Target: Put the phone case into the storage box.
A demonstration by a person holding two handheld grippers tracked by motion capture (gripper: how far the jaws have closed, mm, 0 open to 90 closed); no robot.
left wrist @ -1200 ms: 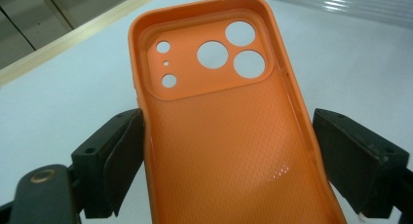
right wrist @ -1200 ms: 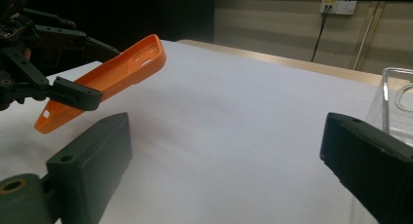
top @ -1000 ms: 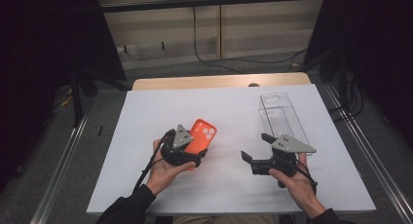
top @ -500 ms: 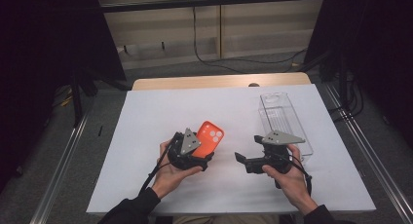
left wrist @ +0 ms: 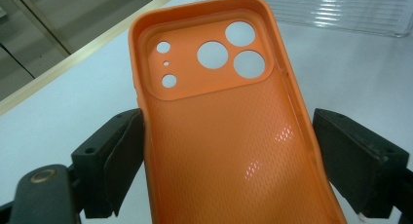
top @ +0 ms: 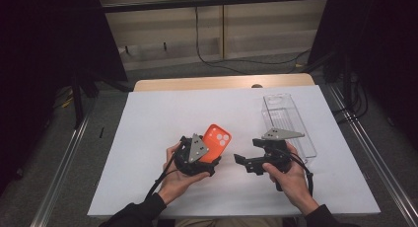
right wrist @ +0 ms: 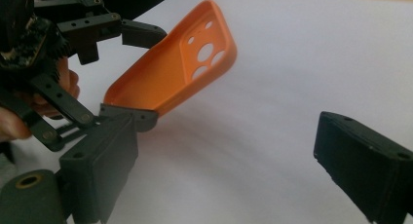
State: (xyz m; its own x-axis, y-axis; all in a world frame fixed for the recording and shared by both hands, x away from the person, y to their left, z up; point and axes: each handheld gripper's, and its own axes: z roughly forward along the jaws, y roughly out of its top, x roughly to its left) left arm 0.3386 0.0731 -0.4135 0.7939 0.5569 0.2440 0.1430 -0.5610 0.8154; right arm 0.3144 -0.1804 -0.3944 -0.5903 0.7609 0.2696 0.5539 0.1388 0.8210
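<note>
The left gripper [top: 209, 155] is squeezing the orange phone case [top: 215, 142] while the right gripper [top: 245, 163] is waiting wide open, probably to grab it next.

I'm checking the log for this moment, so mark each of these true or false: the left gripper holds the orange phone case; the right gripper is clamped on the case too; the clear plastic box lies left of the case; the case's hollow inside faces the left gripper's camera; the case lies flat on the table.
1. The left gripper holds the orange phone case. True: its jaws press on the two long edges.
2. The right gripper is clamped on the case too. False: its jaws stand wide apart with bare table between them.
3. The clear plastic box lies left of the case. False: in the high view it lies to the right, beyond the right gripper.
4. The case's hollow inside faces the left gripper's camera. True.
5. The case lies flat on the table. False: it is held tilted above the white table.
</note>
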